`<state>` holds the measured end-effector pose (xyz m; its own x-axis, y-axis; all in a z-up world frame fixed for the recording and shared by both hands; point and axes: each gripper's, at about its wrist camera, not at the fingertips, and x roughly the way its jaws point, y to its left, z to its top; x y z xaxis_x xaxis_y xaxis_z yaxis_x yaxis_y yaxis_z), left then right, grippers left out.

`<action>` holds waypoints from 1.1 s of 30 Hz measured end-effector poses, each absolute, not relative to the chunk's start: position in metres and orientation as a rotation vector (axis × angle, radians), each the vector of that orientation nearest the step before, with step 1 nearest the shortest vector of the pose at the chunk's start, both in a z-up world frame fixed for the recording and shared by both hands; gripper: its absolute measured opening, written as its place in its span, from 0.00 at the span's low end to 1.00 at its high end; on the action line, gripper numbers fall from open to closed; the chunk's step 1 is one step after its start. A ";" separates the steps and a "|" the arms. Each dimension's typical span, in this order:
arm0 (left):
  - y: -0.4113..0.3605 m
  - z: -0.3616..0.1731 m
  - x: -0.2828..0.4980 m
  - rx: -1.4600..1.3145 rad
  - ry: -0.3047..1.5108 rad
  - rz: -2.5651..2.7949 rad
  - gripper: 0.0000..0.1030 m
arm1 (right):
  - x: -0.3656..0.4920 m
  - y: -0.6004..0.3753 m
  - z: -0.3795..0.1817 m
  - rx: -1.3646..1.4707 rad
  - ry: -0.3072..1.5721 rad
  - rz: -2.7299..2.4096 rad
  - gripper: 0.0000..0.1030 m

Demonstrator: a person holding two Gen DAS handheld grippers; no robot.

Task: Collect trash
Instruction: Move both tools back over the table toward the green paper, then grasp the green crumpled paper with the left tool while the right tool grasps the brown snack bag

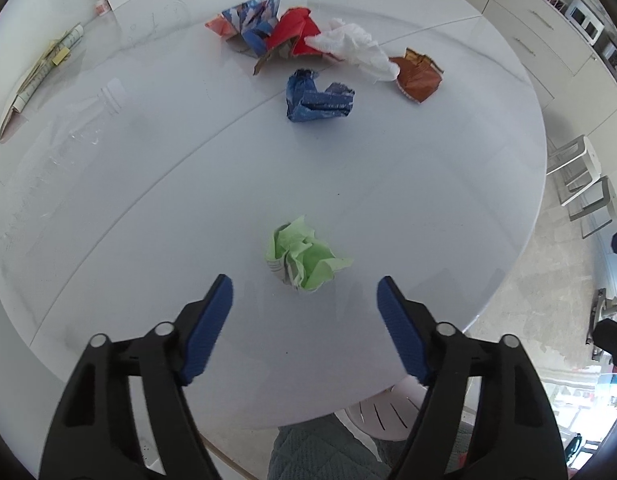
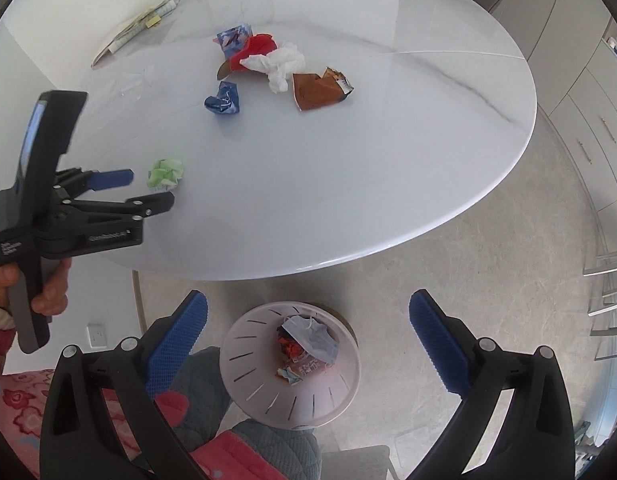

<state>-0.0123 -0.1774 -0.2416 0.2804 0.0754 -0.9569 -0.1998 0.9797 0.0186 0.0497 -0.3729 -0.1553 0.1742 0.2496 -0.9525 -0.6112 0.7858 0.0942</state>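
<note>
Green paper ball (image 1: 304,258) lies on the white table (image 1: 428,200), near edge, just ahead of the left gripper (image 1: 304,300); jaws apart, not touching it. Far side: blue wad (image 1: 318,98), red wrapper (image 1: 294,34), white tissue (image 1: 352,46), brown wrapper (image 1: 418,78). Right gripper (image 2: 308,320) hangs released over the pink bin (image 2: 260,364).

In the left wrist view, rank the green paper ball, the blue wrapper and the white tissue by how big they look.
1. white tissue, the widest spread
2. green paper ball and blue wrapper look alike; the green one lies nearer the camera, so I won't rank them.
</note>
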 end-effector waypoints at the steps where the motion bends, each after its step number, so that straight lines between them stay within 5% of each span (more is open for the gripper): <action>1: -0.177 -0.245 -0.010 -0.114 1.283 0.185 0.55 | 0.050 -0.372 -0.155 -0.344 1.255 0.625 0.97; 3: -0.177 -0.252 -0.007 -0.134 1.301 0.172 0.41 | 0.053 -0.371 -0.155 -0.344 1.258 0.620 0.97; 7: -0.175 -0.255 -0.003 -0.134 1.282 0.176 0.32 | 0.055 -0.370 -0.155 -0.345 1.259 0.618 0.97; 20: -0.171 -0.223 -0.011 -0.182 1.222 0.169 0.28 | 0.075 -0.356 -0.161 -0.383 1.247 0.635 0.97; 33: -0.171 -0.186 -0.013 -0.181 1.223 0.170 0.28 | 0.184 -0.279 -0.196 -0.432 1.202 0.682 0.97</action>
